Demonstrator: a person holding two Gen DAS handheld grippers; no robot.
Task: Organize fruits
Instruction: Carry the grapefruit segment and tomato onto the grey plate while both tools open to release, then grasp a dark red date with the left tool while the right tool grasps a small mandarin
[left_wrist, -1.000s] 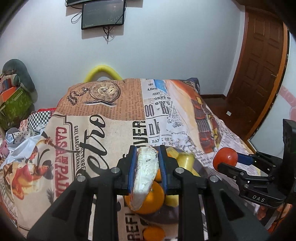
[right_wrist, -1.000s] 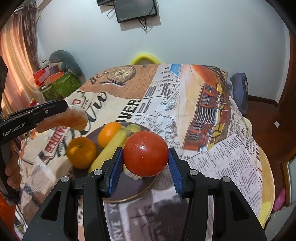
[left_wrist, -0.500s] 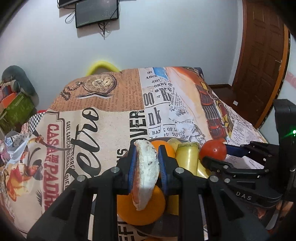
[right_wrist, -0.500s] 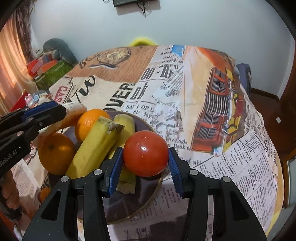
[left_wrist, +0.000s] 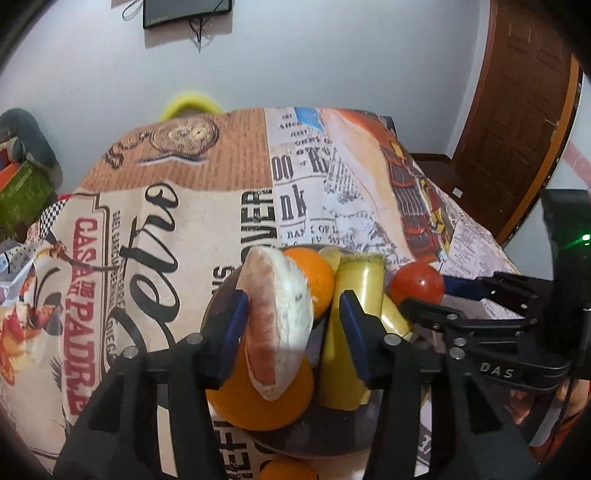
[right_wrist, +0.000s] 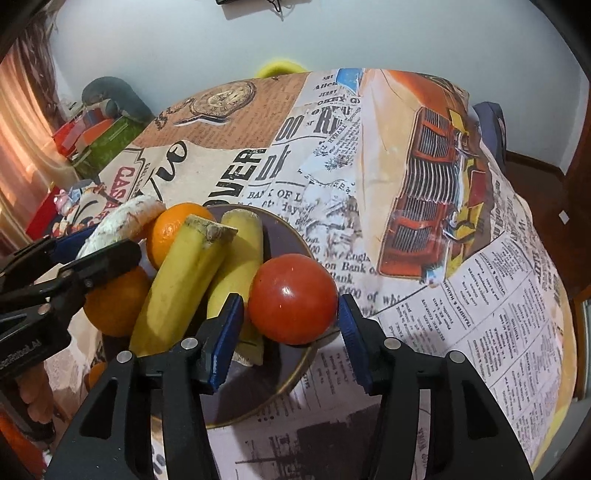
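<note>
Both grippers over the plate (right_wrist: 295, 373), jaws just opened.

Left gripper (left_wrist: 291, 325): jaws parted; wedge (left_wrist: 279, 317) leans on left pad, clear of right, resting on an orange (left_wrist: 258, 398). Right gripper (right_wrist: 291, 332): slim gaps both sides of tomato (right_wrist: 291, 299), which sits by plate's right rim beside two bananas (right_wrist: 177, 291). Readable: "DAS" on right gripper, "OVER", "BANK OF" on cloth (right_wrist: 461, 295) behind plate. Plate's near edge hidden by fingers. Cloth right of plate lies bare.
</note>
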